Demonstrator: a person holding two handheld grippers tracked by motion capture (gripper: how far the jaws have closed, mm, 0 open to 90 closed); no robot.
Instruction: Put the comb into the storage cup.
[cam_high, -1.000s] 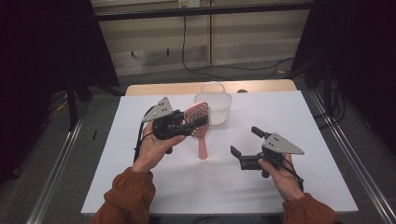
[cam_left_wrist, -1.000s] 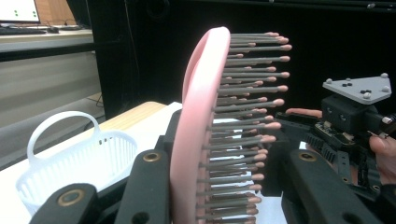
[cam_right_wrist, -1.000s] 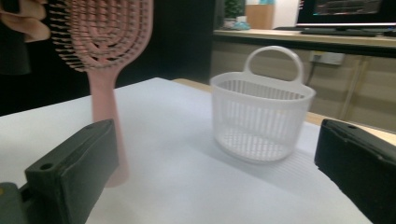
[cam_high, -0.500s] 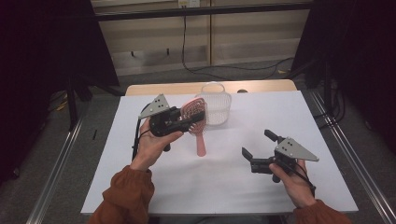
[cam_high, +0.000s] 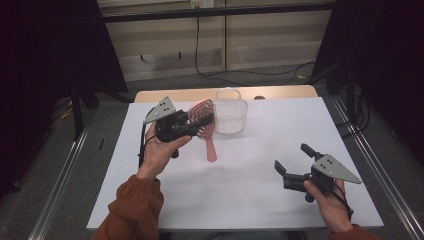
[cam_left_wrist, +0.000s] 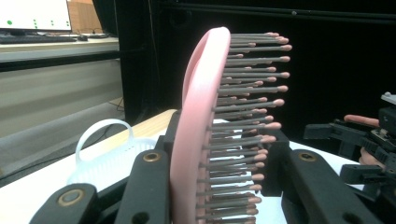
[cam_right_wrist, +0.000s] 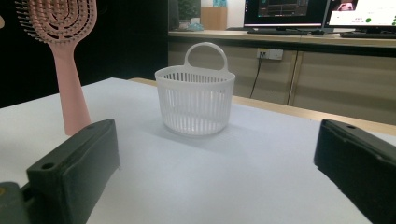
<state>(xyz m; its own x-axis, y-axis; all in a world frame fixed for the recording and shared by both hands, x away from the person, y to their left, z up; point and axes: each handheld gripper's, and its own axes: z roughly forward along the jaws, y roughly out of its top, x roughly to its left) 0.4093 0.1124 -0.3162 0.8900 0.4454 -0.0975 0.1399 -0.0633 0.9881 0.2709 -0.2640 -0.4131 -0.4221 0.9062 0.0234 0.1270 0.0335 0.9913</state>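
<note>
A pink hairbrush (cam_high: 205, 120) stands nearly upright at the table's left centre, its handle end down at the white tabletop (cam_high: 250, 190). My left gripper (cam_high: 192, 120) is shut on the brush head; in the left gripper view the black jaws press both sides of the hairbrush (cam_left_wrist: 201, 116), bristles facing right. A white slatted basket (cam_high: 231, 117) with a loop handle stands just behind the brush. My right gripper (cam_high: 291, 157) hovers near the front right, open and empty. In the right gripper view its jaws stand wide apart, facing the basket (cam_right_wrist: 195, 100) and the hairbrush (cam_right_wrist: 65, 51).
The white sheet covers a wooden table (cam_high: 280, 92) whose far edge shows behind the basket. Metal rails (cam_high: 65, 185) run along both sides on the floor. In the left gripper view, the right gripper (cam_left_wrist: 355, 140) shows farther off.
My right gripper has drawn away to the right and toward the table's front edge, still open. The left gripper keeps its hold on the brush, nearly in place.
</note>
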